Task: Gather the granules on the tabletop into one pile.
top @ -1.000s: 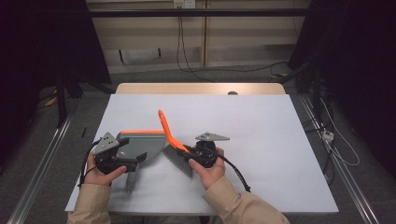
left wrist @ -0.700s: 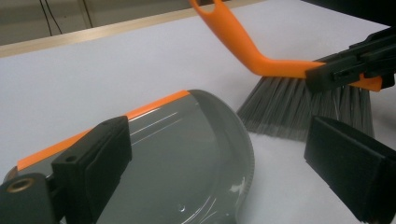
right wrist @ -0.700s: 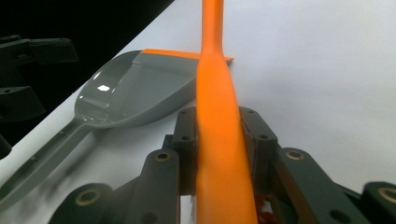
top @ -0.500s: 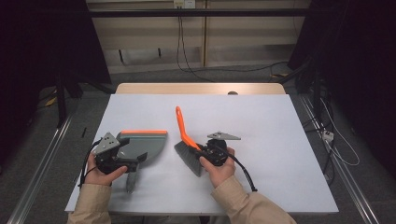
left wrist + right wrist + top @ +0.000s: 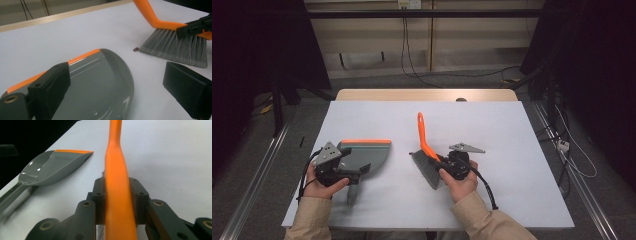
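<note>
A grey dustpan (image 5: 364, 156) with an orange lip lies flat on the white table (image 5: 522, 190), left of centre, its handle pointing towards the person. My left gripper (image 5: 353, 168) rests over the pan's rear; in the left gripper view its jaws stand wide apart above the dustpan (image 5: 100, 82), so the left gripper (image 5: 117, 75) is open. My right gripper (image 5: 440, 163) is shut on the orange-handled brush (image 5: 424, 136), whose grey bristles (image 5: 428, 171) touch the table. The handle (image 5: 117, 195) runs up between the pressing jaws. A tiny dark red crumb (image 5: 135, 49) lies by the bristles (image 5: 175, 48).
The table's wooden far edge (image 5: 427, 95) lies beyond the white sheet. Cables (image 5: 557, 145) run over the floor on the right, and metal rails flank the table. Bare white surface stretches right of the brush and behind both tools.
My right gripper has carried the brush to the right, away from the dustpan, and the orange handle has swung more upright. The left gripper and the dustpan have stayed put.
</note>
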Demonstrator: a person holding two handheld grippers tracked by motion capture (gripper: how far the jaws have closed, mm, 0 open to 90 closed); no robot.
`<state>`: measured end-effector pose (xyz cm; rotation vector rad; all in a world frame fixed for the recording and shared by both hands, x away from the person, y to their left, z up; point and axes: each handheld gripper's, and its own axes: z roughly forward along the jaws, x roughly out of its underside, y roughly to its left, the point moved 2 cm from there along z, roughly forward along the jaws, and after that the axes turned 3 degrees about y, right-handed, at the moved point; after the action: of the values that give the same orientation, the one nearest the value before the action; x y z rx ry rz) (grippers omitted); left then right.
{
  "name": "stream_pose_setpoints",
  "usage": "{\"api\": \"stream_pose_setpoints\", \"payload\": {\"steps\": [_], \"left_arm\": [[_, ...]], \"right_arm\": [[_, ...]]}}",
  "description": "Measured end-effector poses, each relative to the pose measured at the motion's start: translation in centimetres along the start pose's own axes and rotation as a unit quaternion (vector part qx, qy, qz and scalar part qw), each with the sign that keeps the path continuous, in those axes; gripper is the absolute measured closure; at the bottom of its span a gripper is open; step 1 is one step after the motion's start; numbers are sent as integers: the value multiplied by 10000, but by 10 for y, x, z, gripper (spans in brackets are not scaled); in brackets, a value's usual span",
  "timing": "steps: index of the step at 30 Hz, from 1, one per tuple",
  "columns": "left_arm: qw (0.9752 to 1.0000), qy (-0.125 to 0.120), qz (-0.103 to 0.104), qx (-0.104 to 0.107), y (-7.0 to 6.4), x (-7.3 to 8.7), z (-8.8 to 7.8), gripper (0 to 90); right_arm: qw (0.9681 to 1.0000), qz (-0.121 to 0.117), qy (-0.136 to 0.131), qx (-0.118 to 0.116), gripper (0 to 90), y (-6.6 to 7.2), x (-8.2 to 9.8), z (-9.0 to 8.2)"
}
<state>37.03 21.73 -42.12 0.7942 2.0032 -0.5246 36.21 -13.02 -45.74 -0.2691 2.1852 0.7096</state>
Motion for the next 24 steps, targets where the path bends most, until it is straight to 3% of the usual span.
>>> {"api": "stream_pose_setpoints", "payload": {"steps": [4,7,12,17,21,24], "left_arm": [[10000,-9,-24,8,0,0,0,75],[10000,-5,-24,3,0,0,0,75],[10000,-15,-13,-1,0,0,1,75],[10000,-26,-43,-4,1,0,0,75],[10000,-27,-27,0,2,0,0,75],[10000,-26,-28,1,3,0,0,74]], "right_arm": [[10000,79,-26,18,708,-3,0,-3],[9997,206,-93,-133,712,-3,-1,-2],[9990,140,-195,-371,715,11,-11,1],[9985,97,-210,-493,715,27,-24,23],[9994,115,-70,-332,715,27,-27,46],[9997,195,-13,-171,714,20,-26,50]]}}
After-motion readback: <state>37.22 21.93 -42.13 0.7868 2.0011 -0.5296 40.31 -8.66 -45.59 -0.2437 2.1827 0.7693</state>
